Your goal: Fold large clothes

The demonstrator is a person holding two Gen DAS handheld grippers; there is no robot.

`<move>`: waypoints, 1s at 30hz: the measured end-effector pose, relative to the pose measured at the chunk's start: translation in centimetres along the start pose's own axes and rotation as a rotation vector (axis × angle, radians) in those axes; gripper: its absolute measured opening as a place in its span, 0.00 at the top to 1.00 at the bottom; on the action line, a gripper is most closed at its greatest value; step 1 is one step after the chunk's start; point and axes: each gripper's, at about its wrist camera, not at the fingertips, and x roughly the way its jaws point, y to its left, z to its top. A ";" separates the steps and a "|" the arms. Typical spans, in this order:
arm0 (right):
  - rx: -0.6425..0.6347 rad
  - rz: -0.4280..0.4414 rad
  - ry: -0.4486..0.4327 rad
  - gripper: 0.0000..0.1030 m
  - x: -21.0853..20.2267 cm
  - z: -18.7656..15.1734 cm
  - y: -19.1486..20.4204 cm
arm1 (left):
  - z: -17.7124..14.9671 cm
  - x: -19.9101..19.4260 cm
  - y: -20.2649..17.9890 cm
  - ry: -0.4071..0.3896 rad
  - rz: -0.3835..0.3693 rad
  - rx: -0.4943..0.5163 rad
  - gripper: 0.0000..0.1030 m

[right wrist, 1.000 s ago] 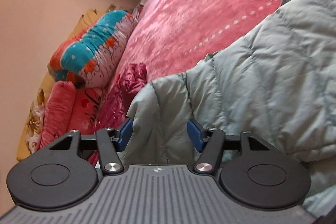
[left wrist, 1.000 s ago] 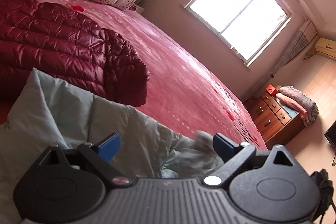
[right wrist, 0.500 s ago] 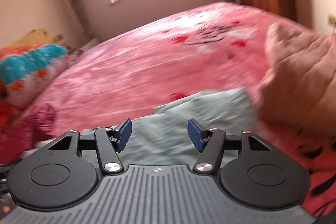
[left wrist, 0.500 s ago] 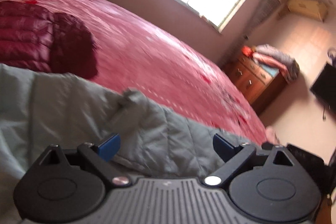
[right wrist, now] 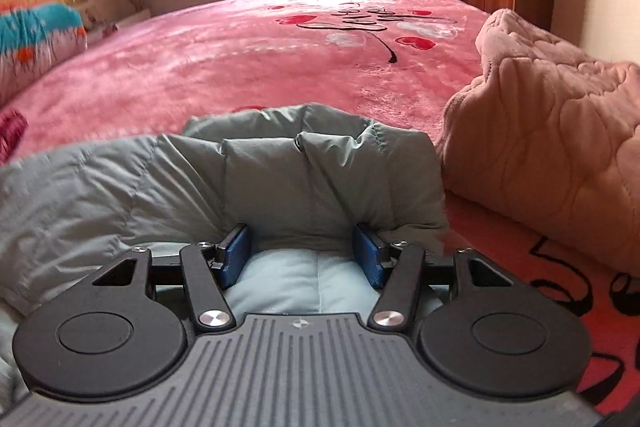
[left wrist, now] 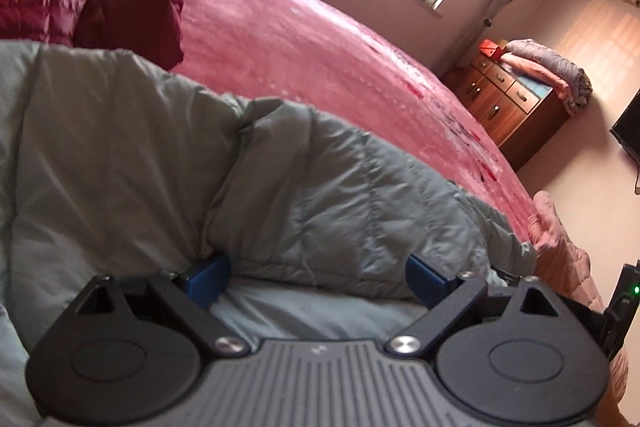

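A grey-green quilted down jacket [left wrist: 280, 163] lies on the pink bed, folded over itself; it also shows in the right wrist view [right wrist: 280, 175]. My left gripper [left wrist: 316, 279] is open, its blue fingers wide apart at the jacket's near folded edge, a thick fold lying between them. My right gripper [right wrist: 302, 253] is open too, its blue fingers either side of a puffy fold at the jacket's end. A paler blue lining [right wrist: 316, 283] shows under that fold.
A dark red down jacket [left wrist: 100, 7] lies beyond the grey one on the pink blanket [right wrist: 280, 59]. A pink quilted garment [right wrist: 560, 131] is heaped to the right. Patterned pillows [right wrist: 36, 35] sit at the left, a wooden cabinet [left wrist: 516, 107] beyond the bed's far side.
Both grippers have swung round and dropped low to the jacket's near edge. Both stay open. The jacket now lies flatter, with a fold between each pair of fingers.
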 end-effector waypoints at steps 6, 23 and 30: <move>-0.075 -0.051 -0.042 0.28 0.0 -0.8 1.9 | -0.6 0.3 -0.8 0.008 0.026 0.060 0.07; 0.078 -0.029 -0.173 0.00 -10.4 -2.7 3.3 | 0.3 -6.5 -1.5 -0.129 0.007 0.049 0.07; 0.164 0.034 -0.109 0.00 -13.5 -5.3 3.4 | -0.9 -12.6 -0.5 -0.216 0.108 0.071 0.07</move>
